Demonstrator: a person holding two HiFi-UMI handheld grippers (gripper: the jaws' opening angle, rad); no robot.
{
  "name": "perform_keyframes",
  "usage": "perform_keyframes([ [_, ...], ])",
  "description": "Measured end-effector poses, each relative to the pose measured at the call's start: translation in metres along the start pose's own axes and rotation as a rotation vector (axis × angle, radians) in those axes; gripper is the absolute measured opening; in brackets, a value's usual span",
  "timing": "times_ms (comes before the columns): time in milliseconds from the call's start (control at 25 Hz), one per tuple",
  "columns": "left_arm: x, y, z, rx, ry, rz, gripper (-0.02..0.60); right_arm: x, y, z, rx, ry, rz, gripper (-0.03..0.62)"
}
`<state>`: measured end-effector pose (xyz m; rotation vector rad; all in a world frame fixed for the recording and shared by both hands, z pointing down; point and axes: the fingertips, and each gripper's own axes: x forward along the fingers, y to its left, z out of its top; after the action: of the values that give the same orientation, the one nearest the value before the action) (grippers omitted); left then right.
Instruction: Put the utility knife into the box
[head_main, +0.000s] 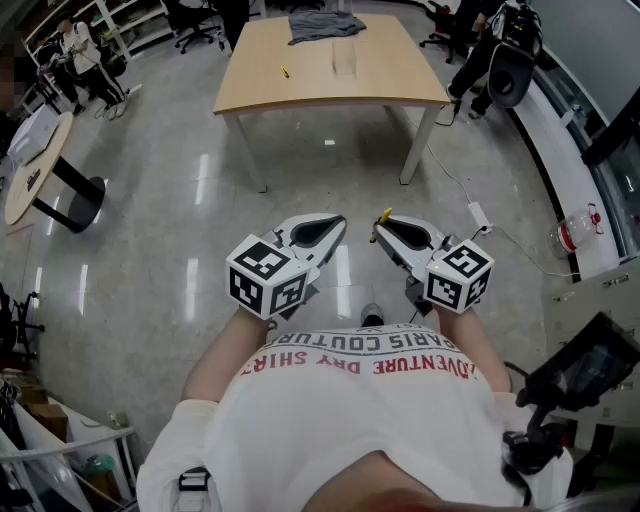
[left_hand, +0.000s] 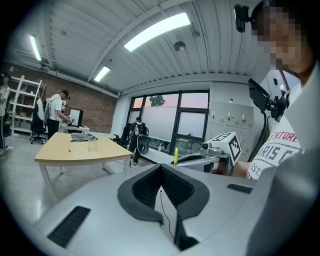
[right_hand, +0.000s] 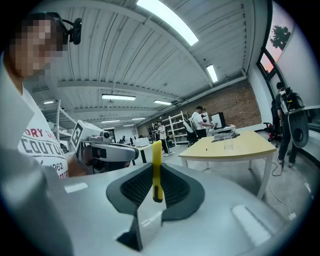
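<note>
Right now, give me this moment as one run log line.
left gripper: shut, empty | right gripper: shut on utility knife | clear box: on table ahead | step: knife not yet in box

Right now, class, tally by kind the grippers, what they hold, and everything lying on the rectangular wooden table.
Grippers: 2, left gripper and right gripper
Utility knife, in right gripper: 1
Grey cloth: 1
Clear box: 1
Small yellow item: 1
Total: 6

Utility knife mostly hidden inside right claw, only its yellow tip showing in head view; hands hidden behind marker cubes; yellow item on far desk too small to identify, box barely resolved.
</note>
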<state>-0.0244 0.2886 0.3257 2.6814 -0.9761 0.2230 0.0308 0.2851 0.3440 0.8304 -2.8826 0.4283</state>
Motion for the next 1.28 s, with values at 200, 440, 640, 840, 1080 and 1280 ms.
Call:
perform_keyframes([
  [200, 0.000, 0.001, -0.001, -0.004, 0.004, -0.001, 0.002, 0.001, -0.001, 0.000, 0.003, 0.001, -0.001, 0.048],
  [440, 0.000, 0.002, -0.001, -0.007, 0.004, -0.002, 0.002, 0.000, -0.003, 0.000, 0.006, -0.001, -0.006, 0.048],
  [640, -0.002, 0.003, -0.004, -0.014, 0.007, -0.003, 0.002, -0.001, -0.002, 0.001, 0.037, -0.025, 0.002, 0.048],
  [840, -0.004, 0.006, -0.003, -0.020, 0.004, -0.003, 0.002, 0.002, -0.003, 0.002, 0.056, -0.024, 0.007, 0.048],
  [1080, -0.004, 0.015, -0.003, -0.023, 0.003, -0.005, 0.002, 0.010, -0.005, 0.002, 0.050, -0.021, 0.001, 0.048],
  [1280, 0.034, 0.042, -0.003, -0.038, 0.025, -0.022, 0.003, 0.023, -0.050, 0.002, 0.069, -0.012, -0.020, 0.048],
])
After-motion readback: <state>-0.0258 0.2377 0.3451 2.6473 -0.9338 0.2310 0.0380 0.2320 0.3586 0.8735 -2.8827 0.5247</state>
